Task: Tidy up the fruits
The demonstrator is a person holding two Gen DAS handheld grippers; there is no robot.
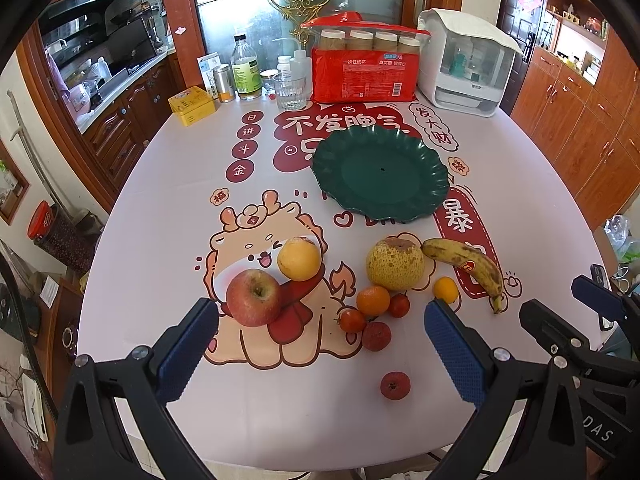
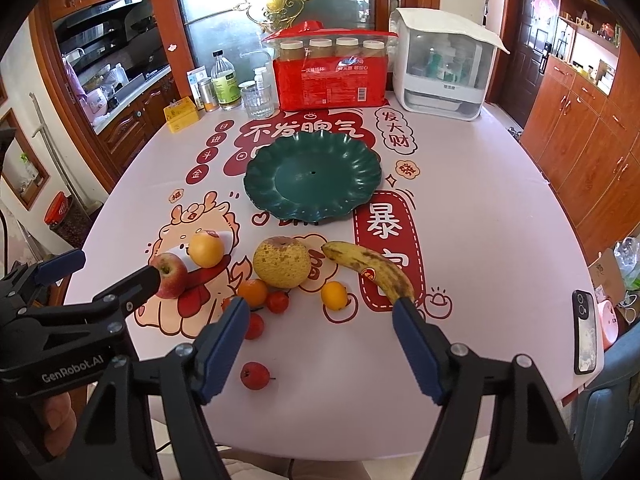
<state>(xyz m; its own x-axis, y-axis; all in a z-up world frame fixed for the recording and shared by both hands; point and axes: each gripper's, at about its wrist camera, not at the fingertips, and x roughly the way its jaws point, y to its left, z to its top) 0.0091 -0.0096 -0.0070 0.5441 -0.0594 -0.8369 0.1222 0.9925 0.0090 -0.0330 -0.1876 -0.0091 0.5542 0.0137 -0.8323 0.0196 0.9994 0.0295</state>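
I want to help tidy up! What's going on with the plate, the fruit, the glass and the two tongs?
Green plate: empty, flat on the table.
Apple: on the table, stem up.
Banana: lying on the table, brown-spotted.
Big pear: on the table, not on the plate.
Drinking glass: upright, looks empty.
Left tongs: open, holding nothing.
Right tongs: open, holding nothing.

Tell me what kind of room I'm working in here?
Most likely a home dining area beside a kitchen: a table with a printed cartoon cloth, wooden cabinets along the wall, and a range hood with a counter seen through the opening on the left.
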